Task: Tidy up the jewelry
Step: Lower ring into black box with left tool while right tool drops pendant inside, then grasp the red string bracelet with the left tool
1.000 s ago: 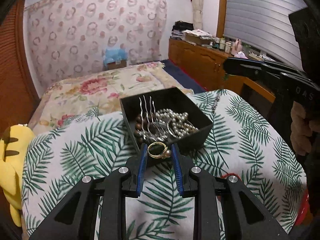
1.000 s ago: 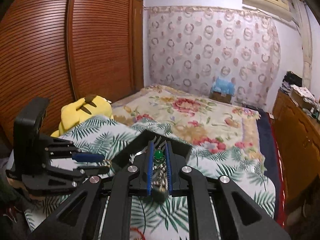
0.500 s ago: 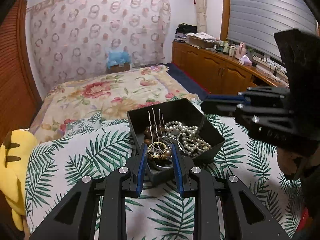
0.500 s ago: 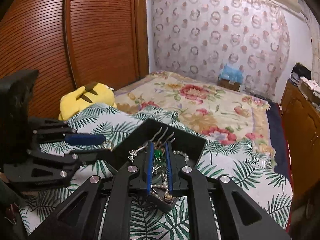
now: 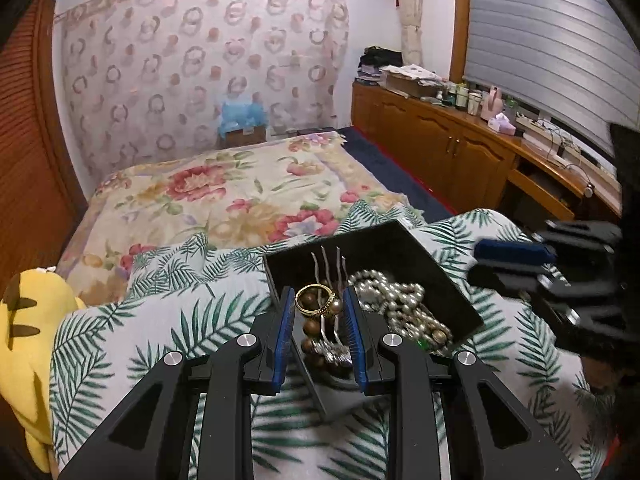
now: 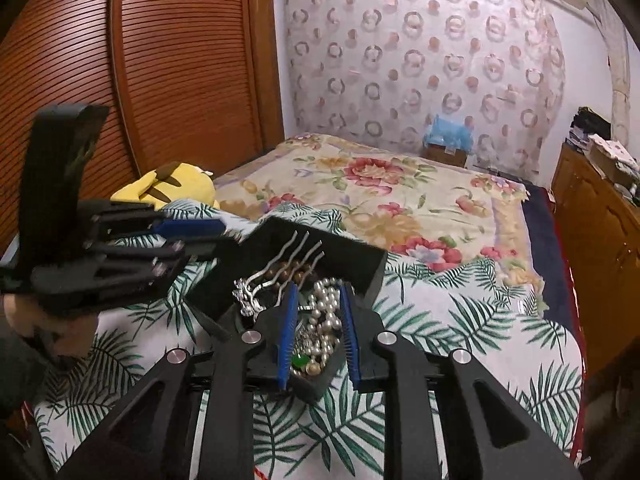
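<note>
Since a second ago the right gripper (image 6: 318,292) has come down over the black jewelry box (image 6: 352,260), and the green-stoned piece (image 6: 299,360) it then pinched now lies loose in the box's near corner, at 6 o'clock among the contents. Its jaws are opening, the blue pads clear of everything, with the pearl necklace (image 6: 328,312) showing through the gap below them. The left gripper (image 5: 316,300) has meanwhile travelled from short of the box to above its near-left part, and it is pinching the gold ring (image 5: 315,300) between its pads, the ring's band upright and a small pearl on its right side.

In the left view the box sits on a palm-leaf cloth (image 5: 160,320). Inside, a silver hair comb (image 5: 328,264) points its prongs toward 12 o'clock, brown wooden beads (image 5: 310,326) lie under the ring, and the pearls fill the 3 o'clock side. A yellow plush toy (image 5: 24,320) rests at 9 o'clock, off the cloth's edge.
</note>
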